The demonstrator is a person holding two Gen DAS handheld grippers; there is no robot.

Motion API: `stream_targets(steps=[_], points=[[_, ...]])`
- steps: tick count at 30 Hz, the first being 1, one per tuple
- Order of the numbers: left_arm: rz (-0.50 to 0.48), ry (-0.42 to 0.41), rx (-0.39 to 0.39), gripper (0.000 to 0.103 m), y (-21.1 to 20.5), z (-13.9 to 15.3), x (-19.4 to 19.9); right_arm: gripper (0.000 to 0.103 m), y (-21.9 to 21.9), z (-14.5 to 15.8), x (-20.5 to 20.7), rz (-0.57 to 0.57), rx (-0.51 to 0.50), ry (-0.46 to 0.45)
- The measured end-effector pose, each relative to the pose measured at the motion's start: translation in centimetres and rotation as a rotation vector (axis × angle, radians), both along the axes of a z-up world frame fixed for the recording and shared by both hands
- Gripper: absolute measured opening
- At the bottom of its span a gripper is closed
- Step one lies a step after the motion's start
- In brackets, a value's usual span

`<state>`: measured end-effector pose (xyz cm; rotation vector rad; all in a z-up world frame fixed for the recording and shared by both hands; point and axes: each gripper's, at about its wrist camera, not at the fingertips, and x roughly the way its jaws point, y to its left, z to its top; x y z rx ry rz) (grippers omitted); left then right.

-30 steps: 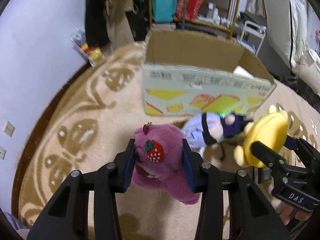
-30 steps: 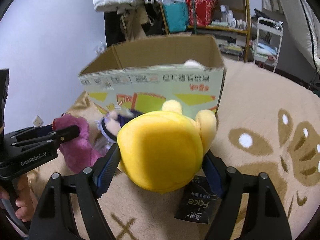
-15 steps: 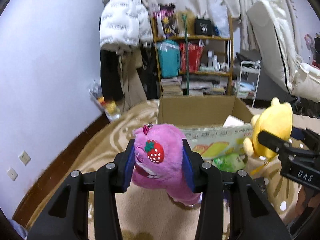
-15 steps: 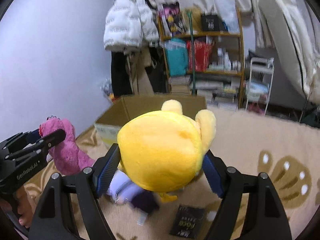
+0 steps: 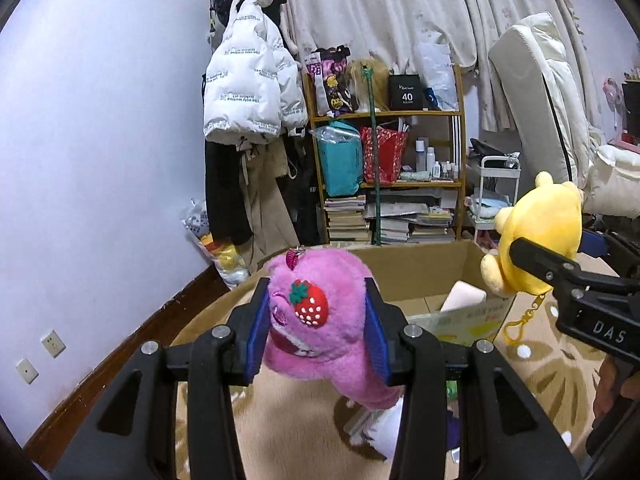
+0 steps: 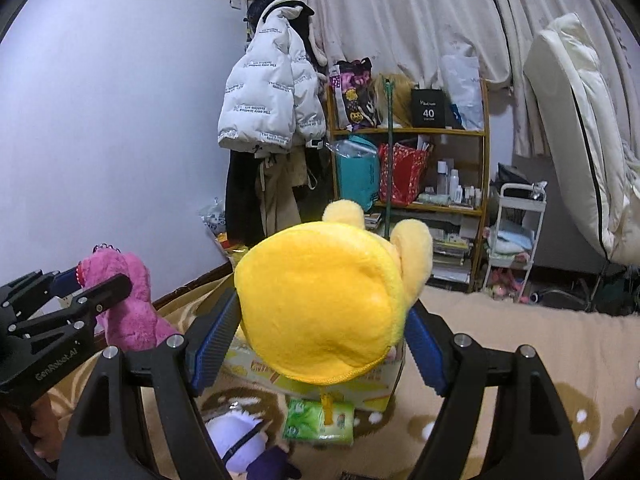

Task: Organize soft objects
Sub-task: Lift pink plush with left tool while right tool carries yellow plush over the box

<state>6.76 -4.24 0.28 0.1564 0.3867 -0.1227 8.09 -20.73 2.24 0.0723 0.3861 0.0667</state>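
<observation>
My left gripper (image 5: 318, 328) is shut on a pink plush toy (image 5: 320, 316) with a strawberry patch, held up in the air in front of an open cardboard box (image 5: 424, 280). My right gripper (image 6: 316, 328) is shut on a yellow plush toy (image 6: 324, 300), held above the box's front wall (image 6: 388, 376). The yellow toy also shows at the right of the left wrist view (image 5: 540, 240); the pink toy shows at the left of the right wrist view (image 6: 124, 300). A purple and white doll (image 6: 244, 448) lies on the rug below.
A green packet (image 6: 320, 420) lies on the beige rug (image 6: 520, 340) by the box. A white item (image 5: 462, 296) sits inside the box. Behind stand a cluttered shelf (image 5: 388, 176), a hanging white jacket (image 5: 248, 88), a white cart (image 6: 516, 236) and a mattress (image 6: 580, 140).
Both grippers have risen with their toys and tilted up, so the views swung from the rug and box to the room. The box now sits lower in view.
</observation>
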Motion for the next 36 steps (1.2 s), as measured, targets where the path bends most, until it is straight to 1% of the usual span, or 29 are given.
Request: stream_targets(steps=[3, 8, 11, 12, 15, 17, 20, 22, 24, 27, 32, 36], points=[[-0.001, -0.032, 0.017, 0.042, -0.3, 0.6, 0.5, 0.083, 0.0, 0.2, 0.9, 0.004, -0.017, -0.005], [-0.004, -0.064, 0.021, 0.042, -0.9, 1.4, 2.2, 0.083, -0.1, 0.5, 2.5, 0.003, -0.025, -0.018], [-0.011, -0.061, -0.003, 0.042, -1.0, 1.9, 3.5, 0.083, -0.5, 0.5, 3.5, 0.0, -0.025, -0.019], [-0.011, -0.059, -0.011, 0.042, -1.0, 2.0, 3.9, 0.083, -0.4, 0.4, 3.2, -0.001, -0.027, -0.019], [-0.007, -0.071, -0.004, 0.042, -1.4, 2.1, 5.1, 0.083, -0.7, 0.3, 4.4, -0.01, -0.034, -0.015], [-0.018, -0.058, -0.015, 0.042, -1.6, 2.0, 6.0, 0.083, -0.9, 0.1, 5.3, -0.013, -0.034, -0.008], [-0.057, -0.011, -0.033, 0.042, -1.8, 1.3, 7.5, 0.083, -1.4, -0.4, 6.2, -0.015, -0.036, 0.0], [-0.054, 0.009, -0.01, 0.042, -2.4, 0.8, 8.6, 0.083, -1.7, -0.8, 6.7, -0.007, -0.045, 0.007], [-0.056, 0.016, -0.01, 0.042, -2.6, 0.4, 9.2, 0.083, -1.8, -1.5, 7.4, -0.002, -0.064, 0.024], [-0.053, 0.028, -0.004, 0.042, -2.8, -0.3, 10.0, 0.083, -1.9, -2.3, 8.1, 0.002, -0.067, 0.046], [-0.057, 0.092, -0.012, 0.042, -3.0, -1.9, 11.4, 0.083, -2.0, -3.6, 8.8, 0.011, -0.07, 0.078], [-0.048, 0.103, -0.018, 0.042, -2.9, -2.8, 11.9, 0.083, -2.1, -4.5, 9.1, 0.015, -0.059, 0.096]])
